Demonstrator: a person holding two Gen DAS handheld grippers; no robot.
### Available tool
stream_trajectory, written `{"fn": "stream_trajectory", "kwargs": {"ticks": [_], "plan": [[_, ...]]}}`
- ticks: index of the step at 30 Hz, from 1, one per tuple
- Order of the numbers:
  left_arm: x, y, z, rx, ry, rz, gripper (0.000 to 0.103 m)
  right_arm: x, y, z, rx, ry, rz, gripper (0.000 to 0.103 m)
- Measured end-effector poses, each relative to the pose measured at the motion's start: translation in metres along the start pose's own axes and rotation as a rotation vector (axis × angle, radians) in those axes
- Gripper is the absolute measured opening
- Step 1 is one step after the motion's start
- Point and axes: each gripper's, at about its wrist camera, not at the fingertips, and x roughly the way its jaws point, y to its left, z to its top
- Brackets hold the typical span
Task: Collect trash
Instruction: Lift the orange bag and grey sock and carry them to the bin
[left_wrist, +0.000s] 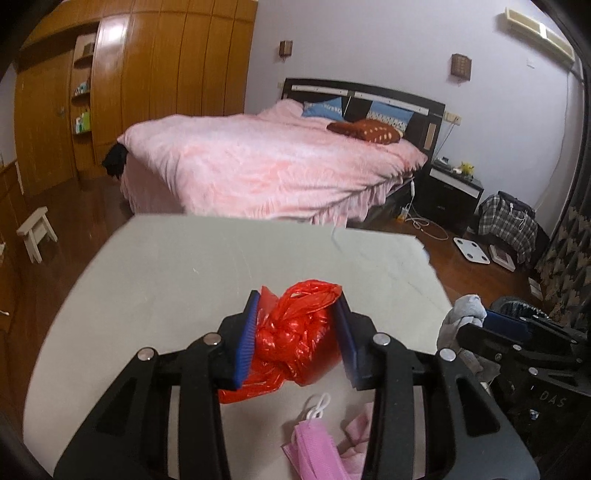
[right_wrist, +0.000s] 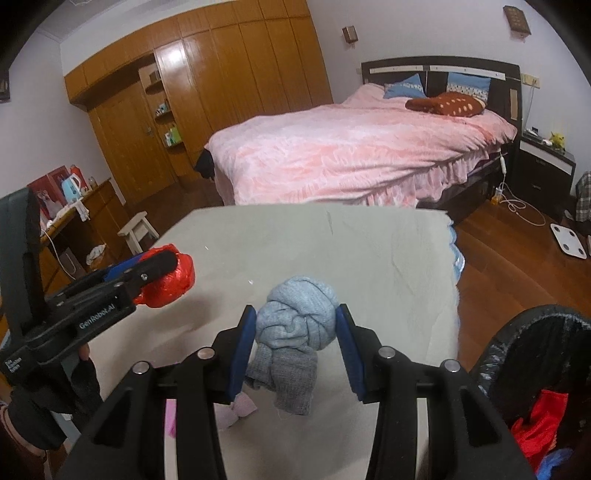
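Note:
My left gripper (left_wrist: 298, 295) is shut on a crumpled red plastic bag (left_wrist: 291, 332), held just above the pale grey table (left_wrist: 166, 266). The right wrist view shows the same red bag (right_wrist: 177, 277) at the left, in the left gripper (right_wrist: 159, 264), which a gloved hand holds. My right gripper (right_wrist: 296, 310) is shut on a knotted grey-blue sock (right_wrist: 299, 321), whose tail hangs down over the table. That sock (left_wrist: 463, 310) shows at the right edge of the left wrist view. A pink face mask (left_wrist: 314, 443) and a pink tissue (left_wrist: 356, 435) lie on the table under the left gripper.
A black-lined trash bin (right_wrist: 535, 350) stands at the table's right side with red and blue scraps inside. Beyond the table is a bed (right_wrist: 351, 155) with a pink cover. A small white stool (right_wrist: 138, 229) and a white scale (right_wrist: 569, 240) sit on the wooden floor.

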Motion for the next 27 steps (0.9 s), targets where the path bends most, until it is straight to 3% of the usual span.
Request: {"fn": "stream_trajectory", "kwargs": {"ticks": [27], "plan": [[-0.103, -0.065, -0.005, 0.056, -0.077, -0.04, 0.038, -0.128, -0.005, 0.005, -0.026, -0.146, -0.02, 0.044]]}}
